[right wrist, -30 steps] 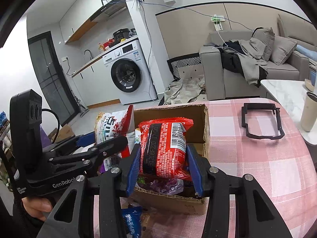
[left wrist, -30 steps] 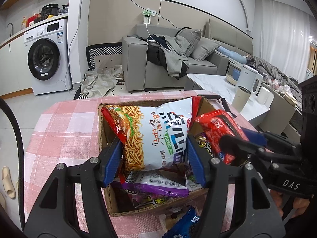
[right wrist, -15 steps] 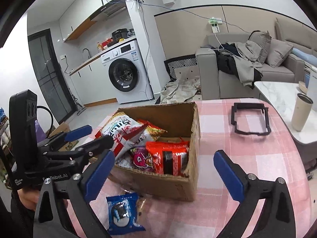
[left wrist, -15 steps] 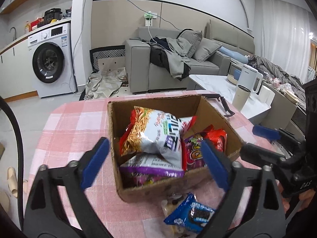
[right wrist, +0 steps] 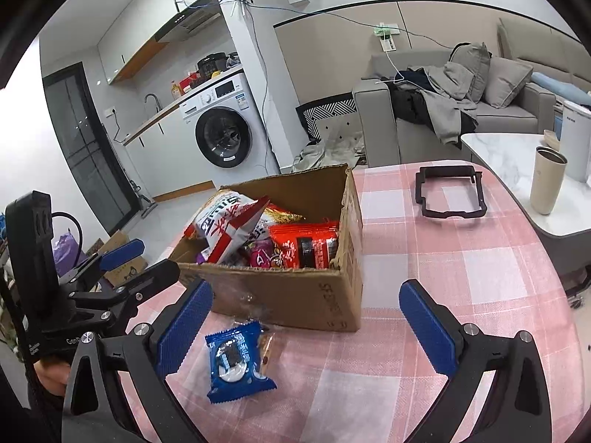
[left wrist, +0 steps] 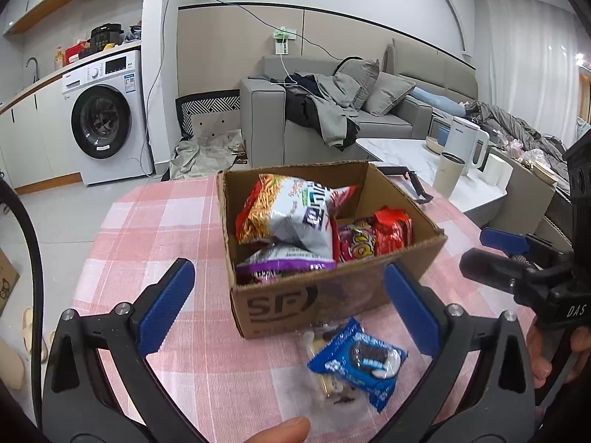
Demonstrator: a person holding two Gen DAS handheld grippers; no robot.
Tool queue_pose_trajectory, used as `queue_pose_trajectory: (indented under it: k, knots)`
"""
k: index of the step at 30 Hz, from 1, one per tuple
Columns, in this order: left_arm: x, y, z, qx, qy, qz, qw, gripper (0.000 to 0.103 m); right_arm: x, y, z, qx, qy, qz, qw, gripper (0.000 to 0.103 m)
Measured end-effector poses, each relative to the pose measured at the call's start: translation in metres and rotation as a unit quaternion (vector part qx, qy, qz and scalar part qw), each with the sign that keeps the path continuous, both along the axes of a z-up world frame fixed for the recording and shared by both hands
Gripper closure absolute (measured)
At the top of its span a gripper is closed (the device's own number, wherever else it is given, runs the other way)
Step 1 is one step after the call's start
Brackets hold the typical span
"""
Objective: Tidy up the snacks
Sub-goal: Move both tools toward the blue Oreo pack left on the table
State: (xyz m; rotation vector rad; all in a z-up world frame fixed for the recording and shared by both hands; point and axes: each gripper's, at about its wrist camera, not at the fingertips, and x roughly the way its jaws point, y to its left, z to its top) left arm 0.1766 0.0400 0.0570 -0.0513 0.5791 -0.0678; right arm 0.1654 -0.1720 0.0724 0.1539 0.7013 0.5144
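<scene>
An open cardboard box [left wrist: 332,297] stands on the pink checked table. Inside lie a white and orange noodle-snack bag [left wrist: 288,214], a red packet [left wrist: 393,230], a pink packet [left wrist: 354,245] and a purple bag [left wrist: 284,264]. A blue cookie packet [left wrist: 360,361] lies on the cloth in front of the box, partly over a clear wrapper [left wrist: 325,380]. My left gripper [left wrist: 288,269] is open wide and empty, held back from the box's near wall. My right gripper [right wrist: 306,291] is also open and empty, short of the box [right wrist: 280,299], with the cookie packet [right wrist: 236,361] beside its left finger.
A black plastic frame [right wrist: 448,195] lies on the far right of the tablecloth [right wrist: 461,277]. Beyond the table's edge a marble side table holds a beige tumbler [right wrist: 546,181] and a white kettle [left wrist: 465,147]. A sofa and a washing machine stand behind.
Both grippers opened, letting go of the noodle bag and the red packet, which now lie in the box. Both have drawn back from the box toward me.
</scene>
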Motion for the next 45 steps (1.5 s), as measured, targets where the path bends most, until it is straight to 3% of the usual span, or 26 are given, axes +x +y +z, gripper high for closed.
queue_pose_trajectory:
  k: [14,31,45]
  knots:
    - [-0.036,0.013,-0.015,-0.012,0.019,0.015,0.9996,0.001,-0.018,0.009,-0.017,-0.008,0.024,0.019,1.000,0.000]
    - [-0.039,0.025,-0.036,-0.021,0.044,0.031,0.9983,0.001,-0.019,0.018,-0.034,-0.018,0.047,0.031,0.998,0.000]
    - [-0.027,0.027,-0.058,-0.015,0.079,0.038,0.9960,0.001,-0.017,0.045,-0.056,-0.055,0.075,0.070,0.993,0.000]
